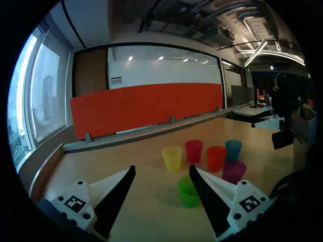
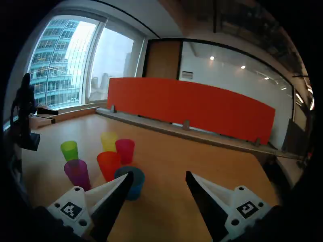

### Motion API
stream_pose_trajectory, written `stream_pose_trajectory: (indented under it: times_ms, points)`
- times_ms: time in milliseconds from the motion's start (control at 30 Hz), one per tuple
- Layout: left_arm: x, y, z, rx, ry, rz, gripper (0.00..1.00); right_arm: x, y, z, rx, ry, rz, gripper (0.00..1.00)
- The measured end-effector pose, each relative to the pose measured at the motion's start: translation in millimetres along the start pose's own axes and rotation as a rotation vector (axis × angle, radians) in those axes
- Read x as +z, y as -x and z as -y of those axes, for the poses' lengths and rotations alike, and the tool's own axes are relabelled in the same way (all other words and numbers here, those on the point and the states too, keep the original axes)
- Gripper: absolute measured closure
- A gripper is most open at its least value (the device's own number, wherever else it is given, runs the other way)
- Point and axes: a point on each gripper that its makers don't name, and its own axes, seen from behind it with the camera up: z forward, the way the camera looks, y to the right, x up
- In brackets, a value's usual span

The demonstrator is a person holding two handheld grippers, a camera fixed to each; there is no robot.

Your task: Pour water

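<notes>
The left gripper [image 1: 161, 168] and right gripper [image 2: 159, 174] are hovering over the counter [image 1: 133, 157], jaws gaping wide, gripping nothing. The green cup [image 1: 188, 192] is standing just before the left gripper; five other cups [image 1: 216, 158] are clustering behind it, well short of the counter's far edge.

Cups [image 1: 216, 158] clustered on table [image 1: 153, 213], partition [image 1: 149, 105] behind

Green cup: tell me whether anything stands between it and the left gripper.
Nothing visible does. The green cup sits nearest the open left gripper, beside one fingertip; the yellow cup, red cup and orange cup stand beyond it.
</notes>
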Motion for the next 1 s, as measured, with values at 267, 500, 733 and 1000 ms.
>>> stream_pose_trajectory:
  times_ms: [267,500,733,1000]
  points:
    - [-1.4,-16,7.3,-0.01,-0.037,-0.055,0.01,-2.5,-17,-10,0.027,0.061,-0.061,0.0]
    - [-4.3,-26,20.4,0.001,-0.112,-0.098,0.01,-3.7,-34,-27,0.056,0.159,-0.14,0.0]
    - [-11.2,-33,39.9,-0.001,-0.231,-0.14,0.01,-11.4,-55,-48,0.079,0.275,-0.227,0.0]
    - [-18.4,-43,50.3,-0.03,-0.321,-0.189,0.01,-22.7,-67,-58,0.115,0.367,-0.289,0.0]
